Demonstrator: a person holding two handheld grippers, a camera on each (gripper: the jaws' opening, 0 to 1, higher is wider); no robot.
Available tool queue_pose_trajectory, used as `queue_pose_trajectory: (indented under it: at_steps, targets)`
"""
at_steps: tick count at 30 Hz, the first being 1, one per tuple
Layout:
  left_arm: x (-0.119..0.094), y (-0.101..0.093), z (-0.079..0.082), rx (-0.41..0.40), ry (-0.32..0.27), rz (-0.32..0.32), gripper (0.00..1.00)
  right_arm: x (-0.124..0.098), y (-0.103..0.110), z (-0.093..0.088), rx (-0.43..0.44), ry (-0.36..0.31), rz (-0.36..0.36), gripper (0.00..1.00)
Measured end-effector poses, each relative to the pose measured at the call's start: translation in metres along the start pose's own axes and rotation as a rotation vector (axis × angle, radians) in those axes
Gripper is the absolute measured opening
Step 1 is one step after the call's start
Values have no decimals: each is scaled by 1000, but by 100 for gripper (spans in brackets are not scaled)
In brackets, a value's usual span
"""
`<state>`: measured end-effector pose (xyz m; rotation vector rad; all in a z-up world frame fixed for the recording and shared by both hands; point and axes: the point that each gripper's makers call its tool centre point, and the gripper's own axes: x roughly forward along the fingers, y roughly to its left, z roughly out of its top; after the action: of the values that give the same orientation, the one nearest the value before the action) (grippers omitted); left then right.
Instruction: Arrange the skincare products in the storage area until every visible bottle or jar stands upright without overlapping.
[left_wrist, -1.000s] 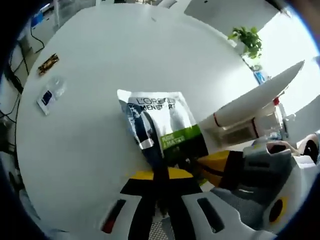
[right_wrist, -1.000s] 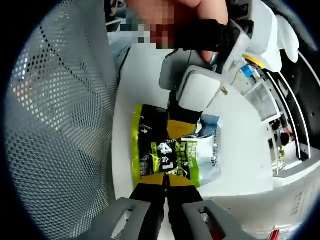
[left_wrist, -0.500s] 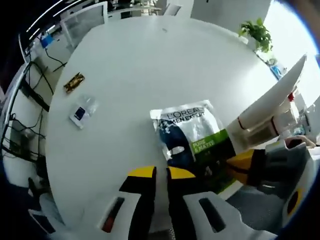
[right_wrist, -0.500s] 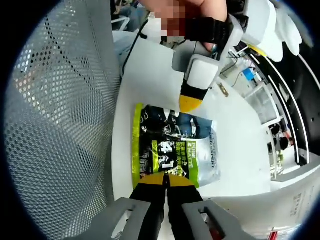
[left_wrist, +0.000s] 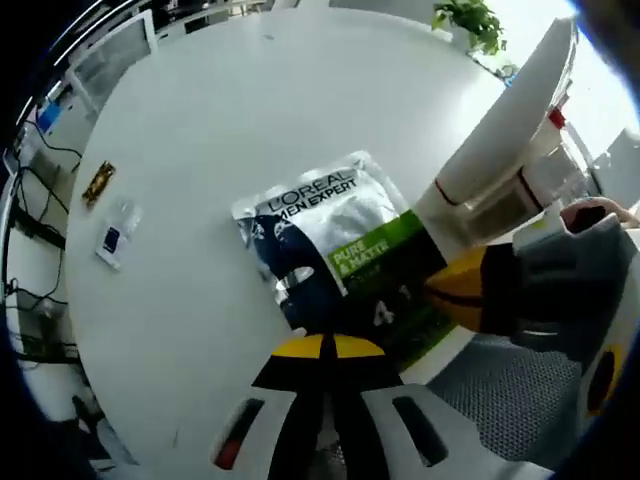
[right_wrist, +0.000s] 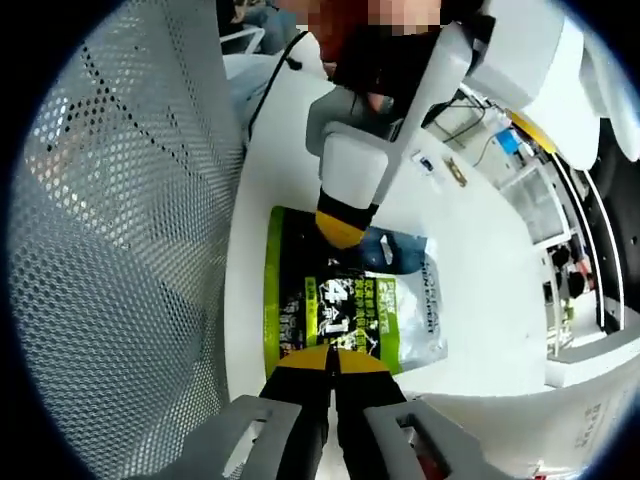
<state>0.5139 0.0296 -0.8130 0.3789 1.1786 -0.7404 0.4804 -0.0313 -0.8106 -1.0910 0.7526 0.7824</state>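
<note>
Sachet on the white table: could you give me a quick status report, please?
Left gripper shut at sachet edge. Right gripper shut on sachet's opposite edge. Sachet flat on table. Mesh chair back beside it.

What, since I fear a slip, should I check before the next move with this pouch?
1. Right gripper shut on the green edge of the silver-and-green foil pouch: ok.
2. Left gripper gripping the pouch: cannot tell; its jaws are together at the dark edge.
3. Pouch upright: not ok, it lies flat on the white round table.
4. Nothing overlapping the pouch: ok; the small blue-and-clear packet and brown wrapper lie apart.
</note>
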Motion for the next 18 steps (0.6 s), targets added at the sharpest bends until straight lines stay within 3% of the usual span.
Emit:
queue_pose_trajectory:
  at_steps: [5, 10, 18]
  targets:
    - [0, -4, -2, -21, 10, -31, 1, 2, 1, 0, -53, 77, 47, 0]
    - [0, -4, -3, -25, 3, -40, 1, 3, 0, -1, -20, 120, 130, 0]
    - [0, -5, -3, -56, 5, -63, 1, 3, 3, -1, -44, 186, 110, 0]
